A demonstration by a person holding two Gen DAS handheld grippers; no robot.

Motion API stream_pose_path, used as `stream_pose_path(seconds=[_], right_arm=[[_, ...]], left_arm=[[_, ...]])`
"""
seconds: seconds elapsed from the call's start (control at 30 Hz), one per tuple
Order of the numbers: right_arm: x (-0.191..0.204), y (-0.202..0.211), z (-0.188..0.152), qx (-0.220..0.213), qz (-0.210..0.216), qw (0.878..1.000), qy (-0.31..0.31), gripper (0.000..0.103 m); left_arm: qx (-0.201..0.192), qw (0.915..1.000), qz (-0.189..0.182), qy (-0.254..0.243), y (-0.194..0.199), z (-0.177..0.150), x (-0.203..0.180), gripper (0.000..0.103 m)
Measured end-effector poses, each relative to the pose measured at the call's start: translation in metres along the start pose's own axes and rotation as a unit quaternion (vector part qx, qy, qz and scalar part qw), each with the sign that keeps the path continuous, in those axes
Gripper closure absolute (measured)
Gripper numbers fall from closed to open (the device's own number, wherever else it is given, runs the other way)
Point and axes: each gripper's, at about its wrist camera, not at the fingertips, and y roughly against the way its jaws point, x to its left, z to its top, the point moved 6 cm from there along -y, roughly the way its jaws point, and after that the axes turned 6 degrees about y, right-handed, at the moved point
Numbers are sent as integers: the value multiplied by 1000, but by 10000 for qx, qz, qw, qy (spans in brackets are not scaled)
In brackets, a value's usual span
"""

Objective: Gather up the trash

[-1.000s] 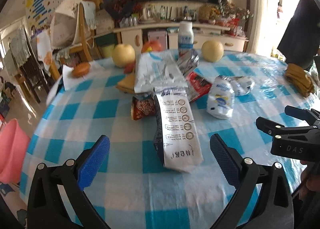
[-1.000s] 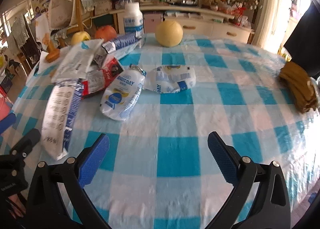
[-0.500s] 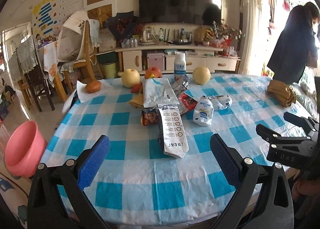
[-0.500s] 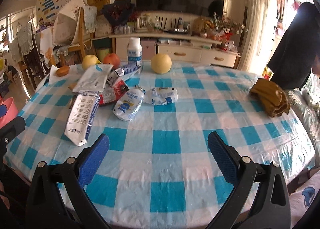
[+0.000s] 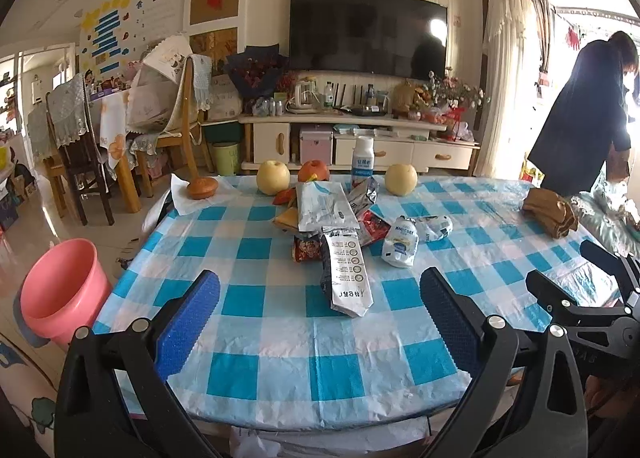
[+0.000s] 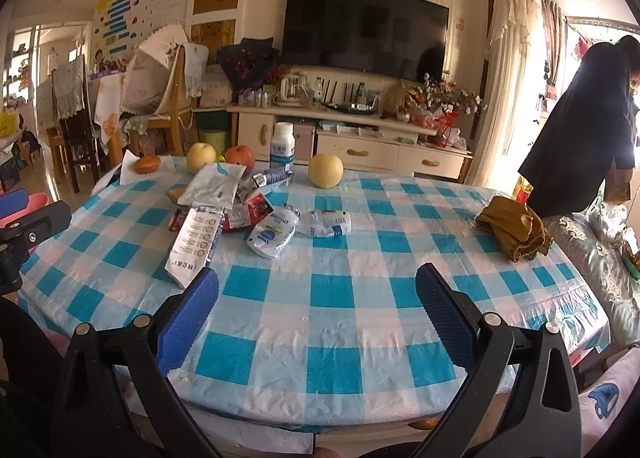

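Left wrist view: the left tongs (image 5: 320, 314) hang above the near edge of the tabletop (image 5: 280, 342), blue pads wide apart with nothing between them. Straight ahead, in the middle of the checked cloth, lies the trash: a long silver wrapper (image 5: 347, 273) pointing toward the camera, a small red packet (image 5: 307, 249) touching its far left side, a flat grey pouch (image 5: 325, 205) behind it, and a red-and-silver wrapper (image 5: 372, 225) to the right. Two crumpled white bags (image 5: 401, 242) lie just right of the pile, one beside the other. Behind the pile stand a white bottle (image 5: 363, 162), two yellow pears (image 5: 273, 177) and a red apple (image 5: 314, 171). A bun (image 5: 202, 188) sits on a napkin at the far left edge, a brown cloth (image 5: 551, 211) at the far right. A pink bucket (image 5: 62, 290) stands on the floor left of the tabletop. The right tongs (image 5: 576, 278) show at the right edge, also spread. A person in dark clothes (image 5: 580, 118) stands at the far right.

Right wrist view: the right tongs (image 6: 316, 306) hover over the near edge, pads apart and empty. The trash pile lies ahead and to the left, the silver wrapper nearest the left pad, the white bags just right of it. The brown cloth lies well apart on the right. Part of the left tongs shows at the left edge.
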Motion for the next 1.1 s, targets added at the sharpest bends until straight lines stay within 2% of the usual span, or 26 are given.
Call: stream_pose_path(seconds=[0.47, 1.1], right_arm=[[-2, 11, -2, -209, -37, 9998, -5, 4], [0, 12, -2, -189, 0, 9998, -1, 4]], left_arm=[[-67, 10000, 20, 3, 8, 1, 2, 4], [-88, 9999, 37, 34, 12, 0, 3, 4]])
